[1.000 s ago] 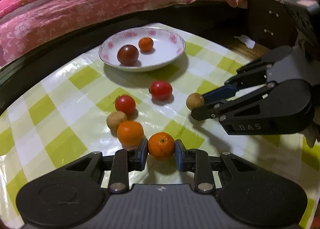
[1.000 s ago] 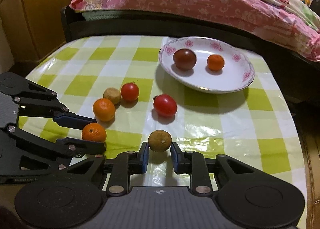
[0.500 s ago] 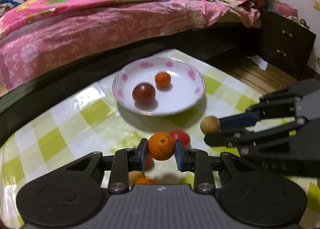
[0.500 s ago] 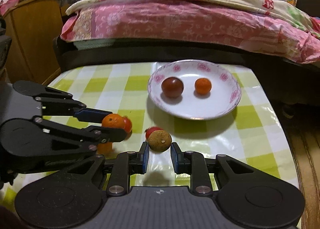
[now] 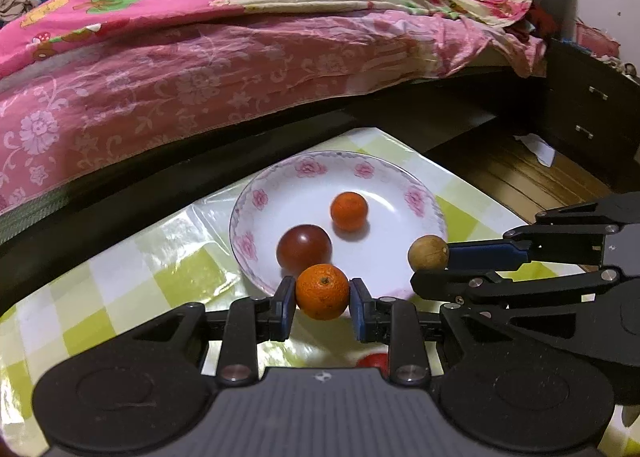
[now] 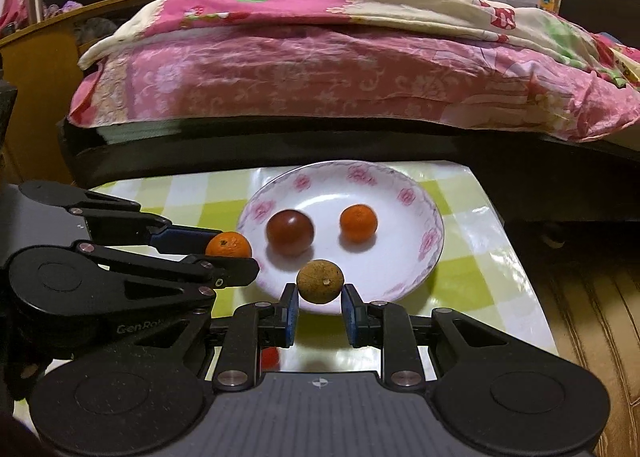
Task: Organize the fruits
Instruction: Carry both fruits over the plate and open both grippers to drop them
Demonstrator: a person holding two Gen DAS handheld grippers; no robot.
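My left gripper [image 5: 322, 293] is shut on an orange mandarin [image 5: 322, 291] and holds it in the air at the near rim of the white floral plate [image 5: 384, 173]. My right gripper [image 6: 319, 299] is shut on a small brown round fruit [image 6: 320, 282], also raised at the plate's near rim. The plate holds a dark red tomato [image 5: 304, 249] and a small orange [image 5: 349, 210]. In the right wrist view the left gripper [image 6: 230, 253] and its mandarin [image 6: 228, 244] are at the left of the plate [image 6: 412, 193].
The table has a green and white checked cloth [image 5: 184, 277]. A red tomato [image 5: 374, 361] shows under the left gripper. A bed with pink bedding [image 5: 200, 57] stands close behind the table. A dark cabinet [image 5: 588, 109] is at the right.
Both grippers have lifted their fruits off the table and carried them forward to the plate's near rim. The other fruits on the cloth have dropped out of sight below.
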